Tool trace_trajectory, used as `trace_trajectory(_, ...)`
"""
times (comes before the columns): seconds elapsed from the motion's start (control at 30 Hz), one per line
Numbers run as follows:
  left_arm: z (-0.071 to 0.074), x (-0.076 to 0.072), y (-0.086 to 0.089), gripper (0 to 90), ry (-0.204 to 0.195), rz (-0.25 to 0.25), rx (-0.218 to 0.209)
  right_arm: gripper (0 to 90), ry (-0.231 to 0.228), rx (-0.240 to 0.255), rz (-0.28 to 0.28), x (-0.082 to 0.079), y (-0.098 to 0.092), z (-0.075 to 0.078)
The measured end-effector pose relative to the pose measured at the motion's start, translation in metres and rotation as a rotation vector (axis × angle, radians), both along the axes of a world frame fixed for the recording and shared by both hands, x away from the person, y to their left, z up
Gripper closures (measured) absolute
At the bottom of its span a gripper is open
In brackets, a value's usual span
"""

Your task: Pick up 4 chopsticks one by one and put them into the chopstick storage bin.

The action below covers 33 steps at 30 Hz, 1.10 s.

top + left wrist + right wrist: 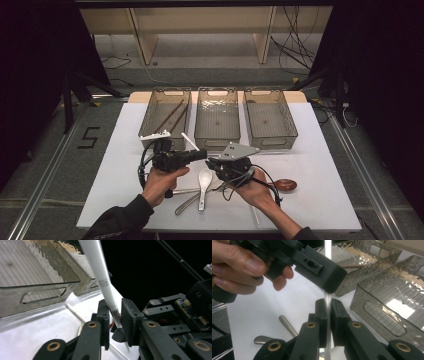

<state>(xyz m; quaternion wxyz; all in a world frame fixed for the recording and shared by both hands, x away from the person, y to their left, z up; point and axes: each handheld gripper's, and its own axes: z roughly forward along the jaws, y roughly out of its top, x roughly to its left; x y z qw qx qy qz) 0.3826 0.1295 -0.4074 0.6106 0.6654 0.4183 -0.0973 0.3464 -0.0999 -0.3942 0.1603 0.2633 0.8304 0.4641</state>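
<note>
A white chopstick is held up over the table between both grippers. In the left gripper view it rises steeply between my left gripper's black jaws, which are shut on the white chopstick. My right gripper is shut on the same white chopstick lower down, its pads pressed on both sides. From the high view, the left gripper and right gripper meet tip to tip in front of the trays. The left gripper's jaw crosses the stick just above the right jaws.
Three clear grey trays stand in a row at the back: the left tray holds brown chopsticks, while the middle tray and right tray sit beside it. A white spoon, metal cutlery and a brown spoon lie near the hands.
</note>
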Motion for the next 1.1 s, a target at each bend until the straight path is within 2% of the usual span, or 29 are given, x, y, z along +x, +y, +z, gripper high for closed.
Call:
trace_trajectory(0.2,-0.001,0.001,0.002,81.4,0.023,-0.009,-0.048,85.7,-0.011,0.006,0.004,0.0,0.0,0.0)
trace_trajectory(0.37,0.0,0.001,0.003,83.3,0.043,-0.013,-0.07,85.5,-0.013,0.011,0.004,-0.001,0.001,0.0)
trace_trajectory(0.5,0.002,0.001,0.003,83.7,0.031,-0.014,-0.053,83.0,-0.004,0.022,0.006,-0.001,0.0,0.001)
trace_trajectory(0.53,0.003,0.001,0.005,83.7,0.027,-0.01,-0.044,79.4,0.001,0.023,0.011,0.0,-0.001,0.001)
trace_trajectory(0.77,0.015,0.009,0.026,83.8,-0.012,0.044,0.008,56.6,0.097,-0.001,0.01,0.005,-0.021,0.004)
trace_trajectory(0.83,0.019,0.011,0.035,83.8,-0.019,0.067,0.013,52.3,0.108,-0.017,-0.009,0.005,-0.027,0.004)
trace_trajectory(0.97,0.029,0.016,0.051,83.8,-0.038,0.104,0.018,44.0,0.164,-0.056,-0.064,0.008,-0.038,0.002)
trace_trajectory(1.1,0.038,0.02,0.066,83.8,-0.056,0.135,0.017,39.9,0.239,-0.104,-0.118,0.012,-0.048,-0.004)
